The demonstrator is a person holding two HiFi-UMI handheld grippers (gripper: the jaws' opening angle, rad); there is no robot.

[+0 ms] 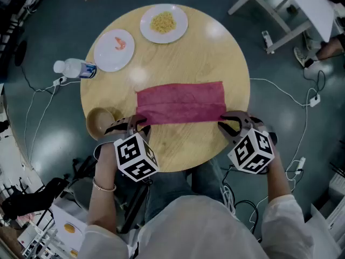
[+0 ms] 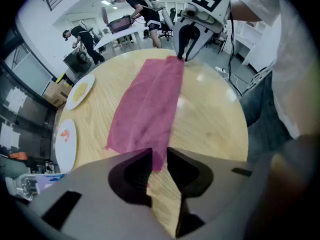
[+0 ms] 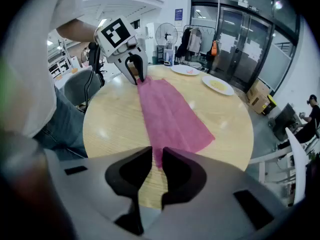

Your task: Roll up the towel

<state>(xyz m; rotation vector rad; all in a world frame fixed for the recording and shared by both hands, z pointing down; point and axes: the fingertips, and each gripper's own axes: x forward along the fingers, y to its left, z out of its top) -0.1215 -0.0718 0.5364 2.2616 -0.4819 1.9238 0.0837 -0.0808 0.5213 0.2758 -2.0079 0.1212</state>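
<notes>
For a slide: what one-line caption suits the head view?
The left gripper and right gripper each pinch a near corner of the red towel on the round table.

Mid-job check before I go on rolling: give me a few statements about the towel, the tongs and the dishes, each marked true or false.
1. The left tongs and the right tongs each have a near corner of the towel between their jaws. True.
2. The towel is already rolled up. False: it lies flat across the table.
3. A left plate and a right plate sit beyond the towel. True.
4. Both plates are empty. False: the left plate holds a pink bit of food, the right plate a yellow heap.
5. The bowl sits on the towel. False: it is at the table's left edge, off the towel.
</notes>
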